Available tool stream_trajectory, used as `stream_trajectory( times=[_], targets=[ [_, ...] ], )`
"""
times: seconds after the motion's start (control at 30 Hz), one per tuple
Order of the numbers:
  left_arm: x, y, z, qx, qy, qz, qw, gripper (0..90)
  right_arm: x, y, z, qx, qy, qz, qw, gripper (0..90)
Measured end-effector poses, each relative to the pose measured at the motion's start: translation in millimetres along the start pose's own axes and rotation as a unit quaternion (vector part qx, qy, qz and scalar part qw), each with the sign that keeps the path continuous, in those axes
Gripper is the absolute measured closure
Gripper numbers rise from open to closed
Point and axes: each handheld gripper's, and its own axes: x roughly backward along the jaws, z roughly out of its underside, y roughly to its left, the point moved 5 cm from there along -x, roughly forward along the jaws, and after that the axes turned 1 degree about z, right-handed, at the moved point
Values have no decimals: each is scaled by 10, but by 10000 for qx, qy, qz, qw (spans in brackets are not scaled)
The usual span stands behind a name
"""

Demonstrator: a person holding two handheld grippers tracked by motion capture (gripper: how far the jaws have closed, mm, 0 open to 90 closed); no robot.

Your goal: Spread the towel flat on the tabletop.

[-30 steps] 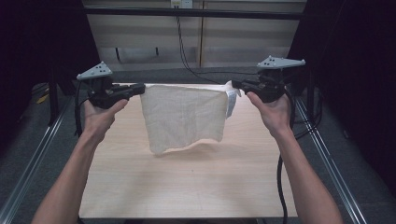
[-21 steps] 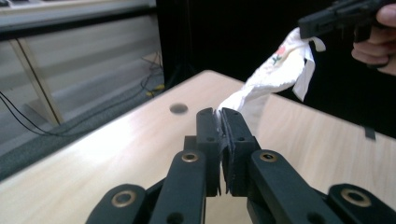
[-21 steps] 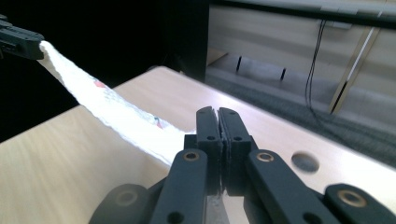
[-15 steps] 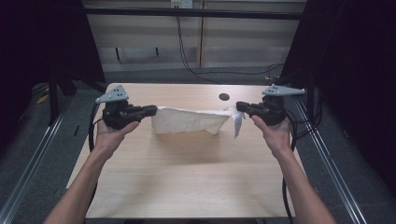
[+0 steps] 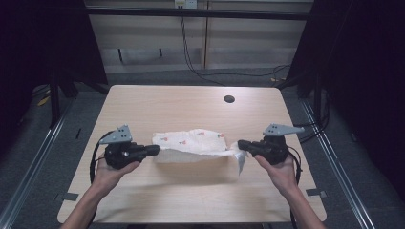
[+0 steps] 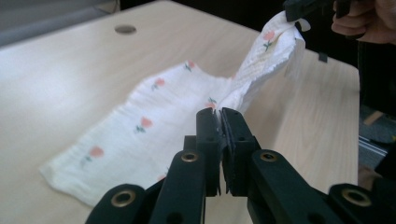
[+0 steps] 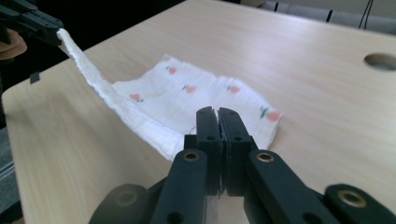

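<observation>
You are holding a white cloth [image 5: 191,143] with small red flower prints by its two near corners, one corner in each set of tongs. Your left tongs [image 5: 155,150] are clamped tight on the cloth's left corner; in the left gripper view the two black jaws are pressing together with a sliver of white fabric [image 6: 217,109] pinched between them. Your right tongs [image 5: 241,144] are gripping the right corner in the same way, jaws nearly meeting on the fabric [image 7: 154,133] in the right gripper view.

The cloth is lying across the middle of the wooden surface [image 5: 191,107], between your two hands. Its far part is resting flat on the wood, while the near edge is being held just above the surface and is stretching from one set of tongs to the other. A little flap of the cloth is hanging down just below the right tongs. In the left gripper view the far corner is rising up to the right tongs [image 6: 299,7] at the top of the picture; in the right gripper view the raised edge is running up to the left tongs [image 7: 44,23] at the upper left.

A round hole [image 5: 229,99] is sitting in the surface beyond the cloth, well apart from it.
</observation>
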Motion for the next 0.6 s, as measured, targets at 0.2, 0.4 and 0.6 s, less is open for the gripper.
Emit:
stream_trajectory(
  times=[0.2,0.4,0.6],
  targets=[
    [-145,-203,459,136,399,185,9989,865,-33,157,424,58,435,-139,9989,873],
    [-216,-291,683,145,764,334,9964,862,-36,204,705,-18,654,-210,9976,869],
    [-225,-378,847,142,1005,458,9938,854,-37,294,909,58,969,-274,9949,840]
  ],
)
